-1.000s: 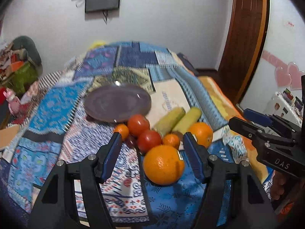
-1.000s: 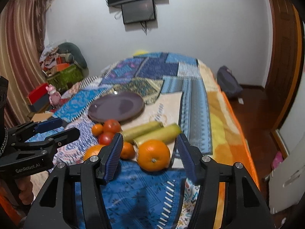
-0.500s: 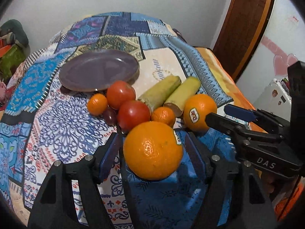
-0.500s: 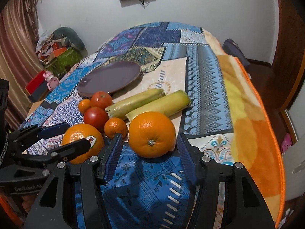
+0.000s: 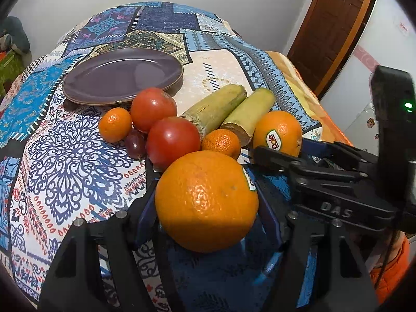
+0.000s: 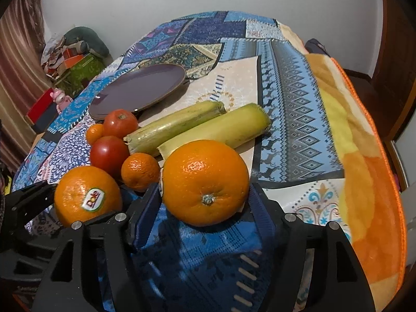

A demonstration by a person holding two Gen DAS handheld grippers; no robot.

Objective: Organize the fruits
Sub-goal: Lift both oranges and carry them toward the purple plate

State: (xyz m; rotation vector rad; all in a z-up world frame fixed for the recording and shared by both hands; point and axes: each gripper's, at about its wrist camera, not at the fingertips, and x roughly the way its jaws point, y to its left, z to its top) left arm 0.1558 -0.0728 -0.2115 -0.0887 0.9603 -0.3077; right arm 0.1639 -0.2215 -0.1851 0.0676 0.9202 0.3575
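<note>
Orange fruit fills your left wrist view: your left gripper [image 5: 206,215] tilts down, its fingers flanking 1 orange [image 5: 206,201] on the quilt [image 5: 65,156], seemingly not pressing. Right wrist view: your right gripper [image 6: 205,205], jaws just widened, brackets the second orange [image 6: 205,182], pads apart from it.

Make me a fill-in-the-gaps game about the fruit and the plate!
1. The plate is coloured ____.
2. There are ____ red tomatoes next to it.
3. The sticker on the orange says ____.

Missing words: purple; two; Dole.
</note>
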